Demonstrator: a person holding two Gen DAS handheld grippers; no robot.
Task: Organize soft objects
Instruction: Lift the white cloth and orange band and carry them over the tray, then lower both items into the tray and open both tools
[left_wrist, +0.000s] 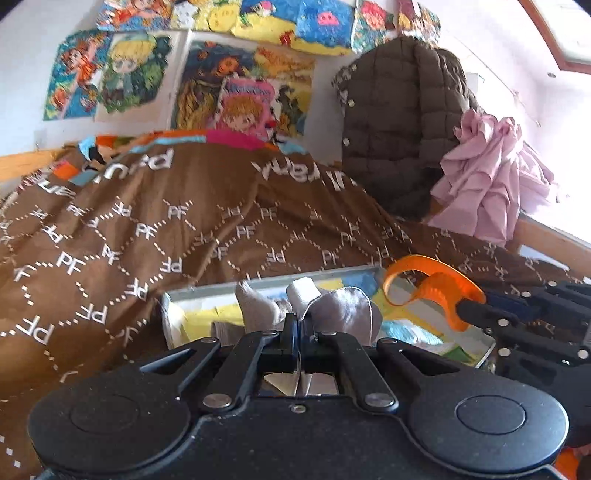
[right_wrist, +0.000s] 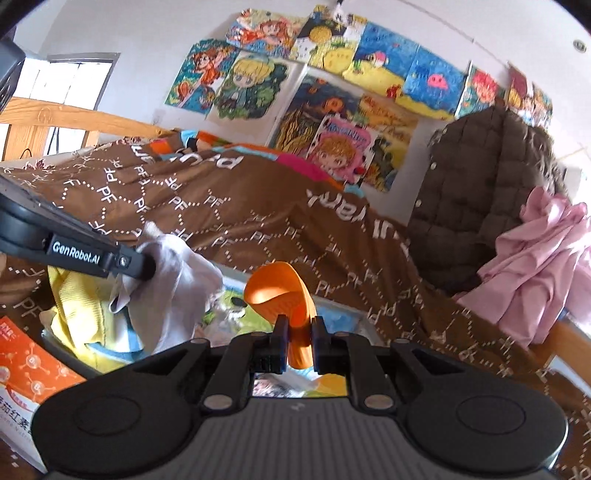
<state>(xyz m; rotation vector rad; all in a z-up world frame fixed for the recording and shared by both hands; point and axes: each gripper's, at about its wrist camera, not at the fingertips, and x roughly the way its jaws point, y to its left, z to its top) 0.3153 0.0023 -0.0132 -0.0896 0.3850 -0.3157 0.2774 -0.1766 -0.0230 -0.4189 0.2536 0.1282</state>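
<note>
Left gripper (left_wrist: 297, 334): jaws nearly closed, pinching the grey-white sock (left_wrist: 343, 310) and holding it over the tray (left_wrist: 266, 286).
Right gripper (right_wrist: 298, 338): jaws closing on a folded orange band (right_wrist: 282, 295), also hanging above the tray (right_wrist: 66, 356).
Key relation: both soft items are sitting straight ahead between their own fingertips, the band rising upward from the grip, just right of the sock (right_wrist: 173, 280).
Tray: resting on the brown PF-print blanket (left_wrist: 147, 229), already holding a yellow cloth (right_wrist: 77, 314).
Judgement: either hand looks equally placed to release downward.

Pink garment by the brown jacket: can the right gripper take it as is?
Probably not yet. The right gripper has its jaws shut on the orange strip, so it would need to drop that first. The path over the brown blanket to the pink garment looks unobstructed.
</note>
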